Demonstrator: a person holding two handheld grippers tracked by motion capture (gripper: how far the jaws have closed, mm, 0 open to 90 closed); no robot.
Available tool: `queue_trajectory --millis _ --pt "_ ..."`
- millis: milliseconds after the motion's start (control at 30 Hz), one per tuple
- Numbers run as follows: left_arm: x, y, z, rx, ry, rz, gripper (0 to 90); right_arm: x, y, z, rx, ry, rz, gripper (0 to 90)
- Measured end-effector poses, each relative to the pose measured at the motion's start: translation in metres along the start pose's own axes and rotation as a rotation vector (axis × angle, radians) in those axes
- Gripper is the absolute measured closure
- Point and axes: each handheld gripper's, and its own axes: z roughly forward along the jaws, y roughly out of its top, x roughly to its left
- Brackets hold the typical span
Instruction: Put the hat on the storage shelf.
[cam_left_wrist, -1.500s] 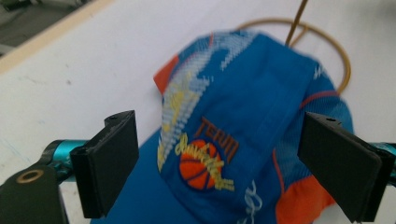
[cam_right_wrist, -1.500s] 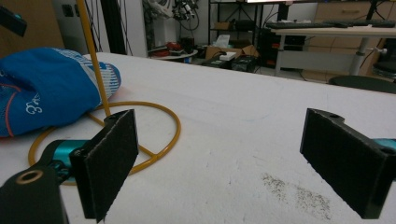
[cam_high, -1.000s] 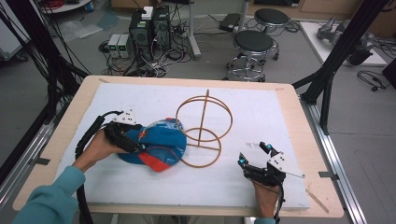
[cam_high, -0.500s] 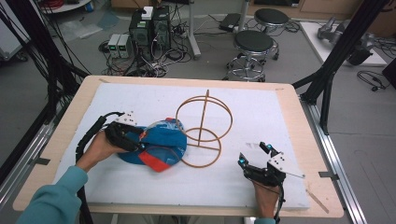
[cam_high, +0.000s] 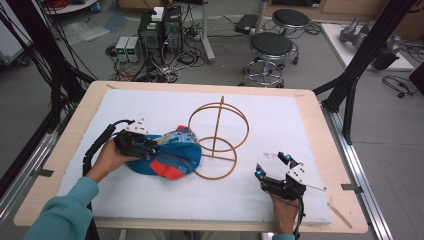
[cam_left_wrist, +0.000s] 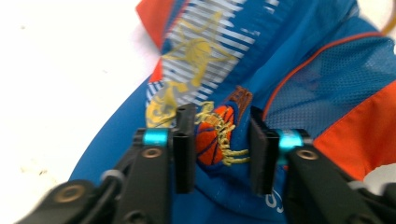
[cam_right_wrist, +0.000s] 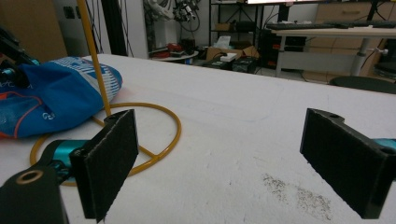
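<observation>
A blue and orange cap lies crumpled on the white mat, left of centre. My left gripper is at its left side. In the left gripper view its jaws pinch a fold of the cap that carries an embroidered basketball patch. A copper wire stand, made of two rings on a post, stands just right of the cap and touches it. My right gripper rests near the front right of the mat, open with nothing between its jaws. The stand's base ring lies ahead of it to the left.
The white mat covers a wooden table top. Black frame posts rise at both table sides. Stools, computers and cables stand on the floor beyond the far edge. Dark specks mark the mat near my right gripper.
</observation>
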Motion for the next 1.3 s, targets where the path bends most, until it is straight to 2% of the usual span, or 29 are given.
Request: queue_trajectory --millis 100,167,233,300,400,500,667,867,967,1033,1100,1300 --pt "-0.002 0.001 -0.001 0.002 0.018 0.002 81.9 0.000 0.000 0.000 0.000 0.000 0.000 10.5" --pt "-0.003 0.001 -0.001 -0.019 0.024 -0.025 84.8 0.000 0.000 0.000 0.000 0.000 -0.001 10.5" --pt "-0.001 0.000 -0.004 -0.053 0.026 -0.060 85.6 0.000 0.000 0.000 0.001 0.002 0.003 10.5" --pt "-0.001 -0.004 -0.007 -0.098 0.039 -0.072 86.1 0.000 0.000 0.000 0.001 0.002 0.004 10.5" --pt "-0.002 -0.008 -0.008 -0.092 0.039 -0.086 86.3 0.000 0.000 0.000 0.000 0.002 0.003 10.5" --pt "-0.002 -0.008 -0.015 -0.128 0.053 -0.101 86.4 0.000 0.000 0.000 0.000 0.000 -0.001 10.5" --pt "0.000 -0.007 -0.030 -0.202 0.045 -0.140 86.7 0.000 0.000 0.000 0.000 -0.001 0.000 10.5" --pt "0.001 -0.008 -0.041 -0.258 0.044 -0.183 86.9 0.001 0.000 0.000 0.003 -0.001 0.003 10.5" --pt "0.002 -0.005 -0.048 -0.296 0.038 -0.207 87.0 0.000 0.000 0.000 0.000 -0.003 -0.001 10.5" --pt "0.002 -0.004 -0.052 -0.324 0.018 -0.220 87.1 0.000 0.000 0.000 0.001 -0.003 -0.001 10.5" --pt "0.002 -0.001 -0.056 -0.332 0.014 -0.221 87.1 0.000 0.000 0.000 0.001 -0.003 -0.001 10.5" --pt "0.004 0.015 -0.071 -0.393 0.037 -0.240 87.1 0.001 0.000 0.000 0.003 -0.002 0.002 10.5"
